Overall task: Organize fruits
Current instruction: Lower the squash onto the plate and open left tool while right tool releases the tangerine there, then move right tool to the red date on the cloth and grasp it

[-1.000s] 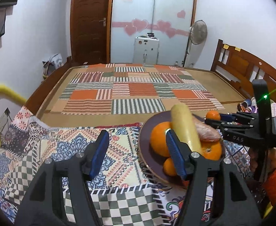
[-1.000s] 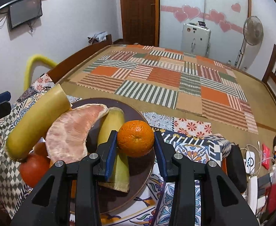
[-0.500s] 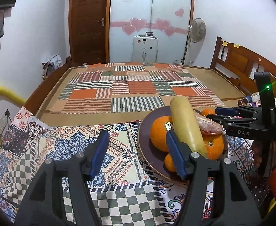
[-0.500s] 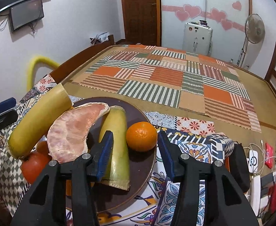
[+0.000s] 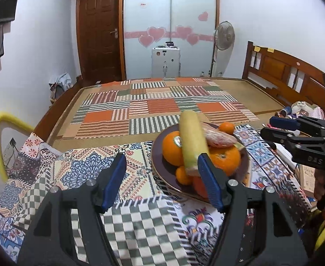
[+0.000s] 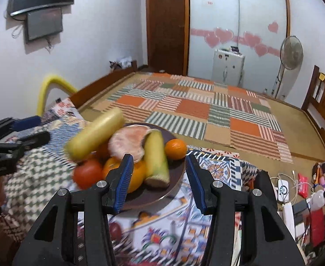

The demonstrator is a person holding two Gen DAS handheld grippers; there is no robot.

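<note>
My right hand-held gripper (image 6: pixel 159 179) is apart and holds nothing; my left hand-held gripper (image 5: pixel 161 182) is opening, empty too. The fruits sit piled on the plate (image 6: pixel 175 178) so none roll off, small orange (image 6: pixel 175 149) at its far right.

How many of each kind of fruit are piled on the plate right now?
Big oranges: 2
Small oranges: 2
Yellow stalks: 2
Pink peeled wedge: 1
Tomato: 1
Total: 8 in view; anything buried underneath would not show.
</note>
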